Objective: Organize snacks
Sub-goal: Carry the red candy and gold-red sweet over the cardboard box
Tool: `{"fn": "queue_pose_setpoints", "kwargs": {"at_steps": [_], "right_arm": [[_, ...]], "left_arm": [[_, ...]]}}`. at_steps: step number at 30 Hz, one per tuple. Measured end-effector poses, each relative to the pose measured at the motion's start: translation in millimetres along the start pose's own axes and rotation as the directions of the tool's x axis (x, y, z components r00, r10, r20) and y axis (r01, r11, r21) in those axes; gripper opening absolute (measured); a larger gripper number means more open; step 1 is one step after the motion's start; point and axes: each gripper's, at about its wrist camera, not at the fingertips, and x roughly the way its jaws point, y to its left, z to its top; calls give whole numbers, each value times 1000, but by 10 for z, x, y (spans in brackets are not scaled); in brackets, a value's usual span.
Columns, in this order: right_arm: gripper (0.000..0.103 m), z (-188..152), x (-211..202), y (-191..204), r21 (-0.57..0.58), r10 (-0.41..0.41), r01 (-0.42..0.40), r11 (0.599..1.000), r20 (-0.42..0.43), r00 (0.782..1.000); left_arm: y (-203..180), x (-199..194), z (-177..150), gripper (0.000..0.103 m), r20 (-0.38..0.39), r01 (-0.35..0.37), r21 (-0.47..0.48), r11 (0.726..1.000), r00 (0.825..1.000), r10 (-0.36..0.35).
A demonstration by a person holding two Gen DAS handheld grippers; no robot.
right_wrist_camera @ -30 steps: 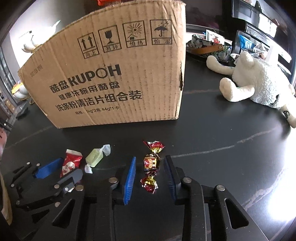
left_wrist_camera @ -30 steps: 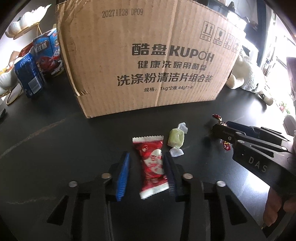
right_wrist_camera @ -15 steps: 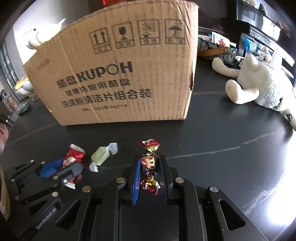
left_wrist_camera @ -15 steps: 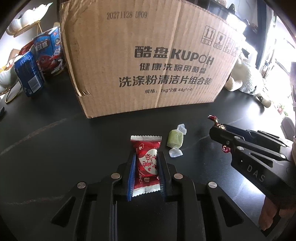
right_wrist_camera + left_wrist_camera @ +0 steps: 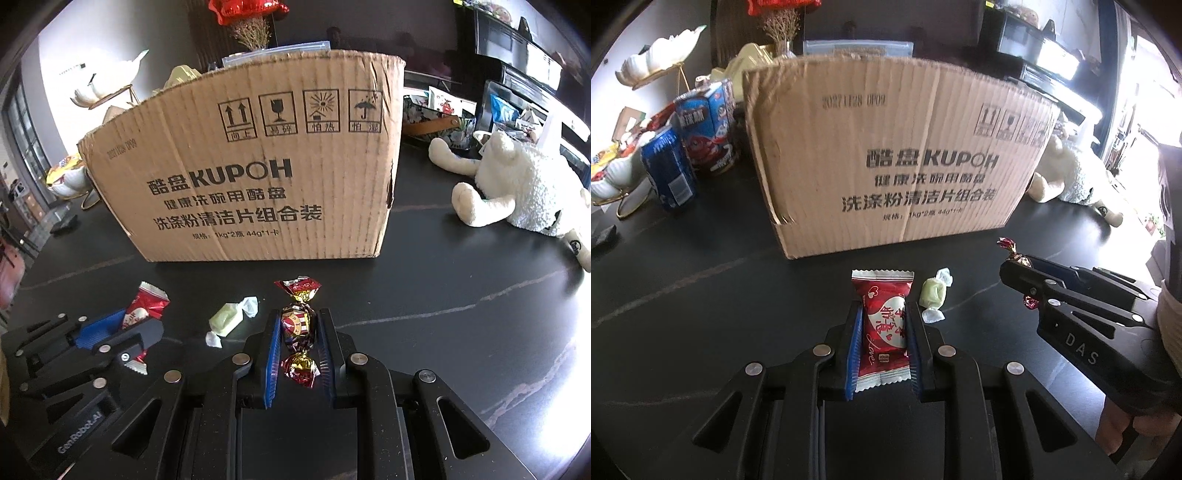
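Note:
My left gripper [image 5: 882, 314] is shut on a red-and-white candy packet [image 5: 884, 328], held a little above the black table. My right gripper [image 5: 298, 320] is shut on a red-and-gold foil-wrapped candy [image 5: 297, 325], also lifted. A pale green wrapped candy [image 5: 933, 293] [image 5: 228, 320] lies on the table between the two grippers. A large open cardboard box [image 5: 894, 162] [image 5: 251, 166] stands just beyond the candies. In the left wrist view the right gripper [image 5: 1015, 258] shows at the right with the foil candy [image 5: 1008, 245] in its tip; in the right wrist view the left gripper [image 5: 144, 317] shows at the left.
A blue snack pack [image 5: 668, 170] and a blue-and-red carton [image 5: 707, 129] stand left of the box, beside a white shell dish [image 5: 613, 177]. A white plush toy [image 5: 517, 184] lies right of the box. Snack bags in a basket [image 5: 439, 118] sit behind it.
Both grippers closed on their candies, the left on the red packet, the right on the foil candy. Both then rose, so more of the box top and the room behind shows.

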Motion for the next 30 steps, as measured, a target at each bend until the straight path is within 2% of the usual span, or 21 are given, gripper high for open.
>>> {"fn": "queue_pose_setpoints", "kwargs": {"at_steps": [10,19,25,30], "right_arm": [[20,120,-322,37,0,33,-33,999,87,996],[20,266,-600,113,-3,19,-19,1000,166,986],[20,449,-804,186,-3,19,-19,1000,213,977],[20,590,-910,266,-1,26,-26,1000,242,970]], "left_arm": [[-55,-268,140,22,64,-8,9,1000,998,7],[-32,-505,273,22,113,9,9,1000,994,-10],[21,-704,451,22,166,11,22,1000,986,-15],[67,-790,609,22,180,34,23,999,983,-38]]}}
